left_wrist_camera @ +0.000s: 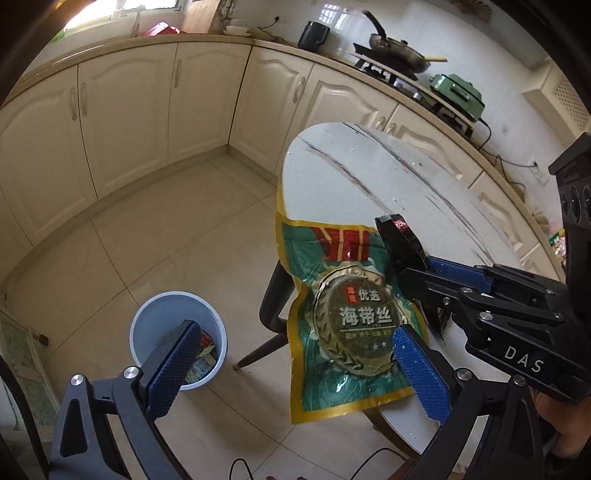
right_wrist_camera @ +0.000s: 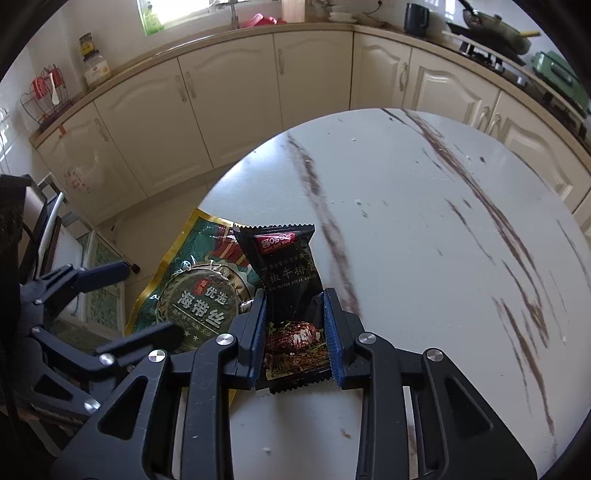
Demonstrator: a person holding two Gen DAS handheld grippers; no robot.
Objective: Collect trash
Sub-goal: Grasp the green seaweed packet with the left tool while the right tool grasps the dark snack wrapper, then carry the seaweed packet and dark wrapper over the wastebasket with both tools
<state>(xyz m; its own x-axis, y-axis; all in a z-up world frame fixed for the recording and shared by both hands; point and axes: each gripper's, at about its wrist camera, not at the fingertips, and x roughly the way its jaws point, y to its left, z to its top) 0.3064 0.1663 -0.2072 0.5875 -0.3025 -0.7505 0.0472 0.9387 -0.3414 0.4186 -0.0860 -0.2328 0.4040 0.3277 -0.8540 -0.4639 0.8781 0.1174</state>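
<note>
Count: 2 wrappers, 1 green packet (left_wrist_camera: 347, 325) and 1 black sachet (right_wrist_camera: 291, 280). 1 table (right_wrist_camera: 424, 240), round. 1 bin (left_wrist_camera: 177, 339) on the floor, left, several scraps inside, number unclear. 2 grippers: left (left_wrist_camera: 295, 365), right (right_wrist_camera: 295, 336). Far counter: 1 pan (left_wrist_camera: 400, 50), 1 dark mug (left_wrist_camera: 313, 36), 1 green cooker (left_wrist_camera: 460, 94).

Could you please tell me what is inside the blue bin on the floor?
The blue bin holds some colourful wrappers, seen near its right wall. The left hand-held gripper has one finger across the opening, so the rest of the bottom is hidden.
</note>
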